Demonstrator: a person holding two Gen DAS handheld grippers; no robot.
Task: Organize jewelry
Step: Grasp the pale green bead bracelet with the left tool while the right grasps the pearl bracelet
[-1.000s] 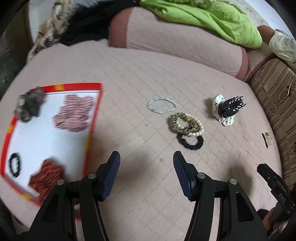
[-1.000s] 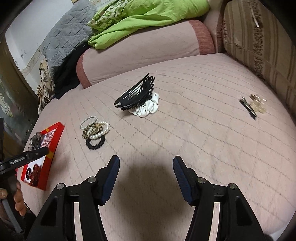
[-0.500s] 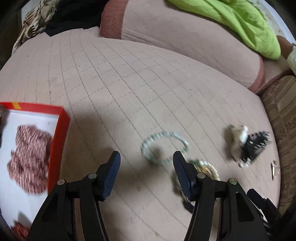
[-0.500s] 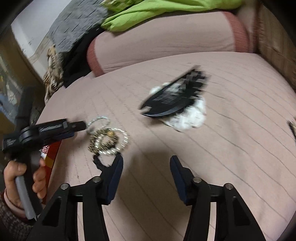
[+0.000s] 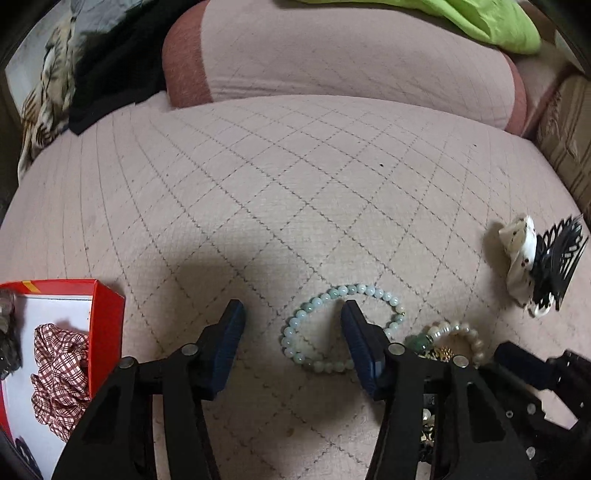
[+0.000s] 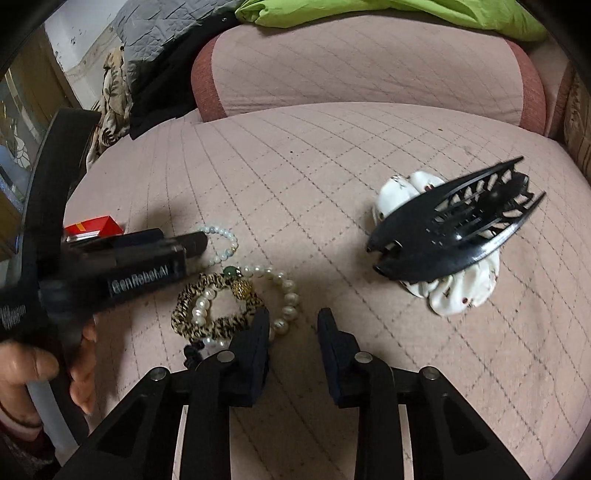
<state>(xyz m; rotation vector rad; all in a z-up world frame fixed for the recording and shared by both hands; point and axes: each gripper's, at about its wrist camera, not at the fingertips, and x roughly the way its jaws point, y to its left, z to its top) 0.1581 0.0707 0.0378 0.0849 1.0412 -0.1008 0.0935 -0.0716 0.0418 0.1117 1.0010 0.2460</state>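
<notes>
My left gripper point(image 5: 291, 325) is open and low over the pink quilted cushion point(image 5: 295, 184). Its right finger stands inside the loop of a pale green bead bracelet point(image 5: 295, 325). A pearl bracelet point(image 5: 458, 332) lies just right of it. My right gripper point(image 6: 291, 325) is open beside the pearl bracelet point(image 6: 284, 291) and a leopard scrunchie point(image 6: 207, 321); its left finger touches or overlaps the pearls. A black hair claw point(image 6: 454, 221) rests on a white scrunchie point(image 6: 461, 288). The red box point(image 5: 107, 317) at the left holds a checked scrunchie point(image 5: 59, 369).
The sofa backrest point(image 5: 332, 55) rises behind, with a green cloth point(image 5: 480, 18) on it. Dark clothes point(image 5: 110, 66) are piled at the back left. The left gripper's body point(image 6: 110, 266) and the hand holding it fill the left of the right wrist view.
Both grippers moved forward and down toward the jewelry pile. The left one came down onto the green bead bracelet; the right one closed in on the pearls and narrowed its opening.
</notes>
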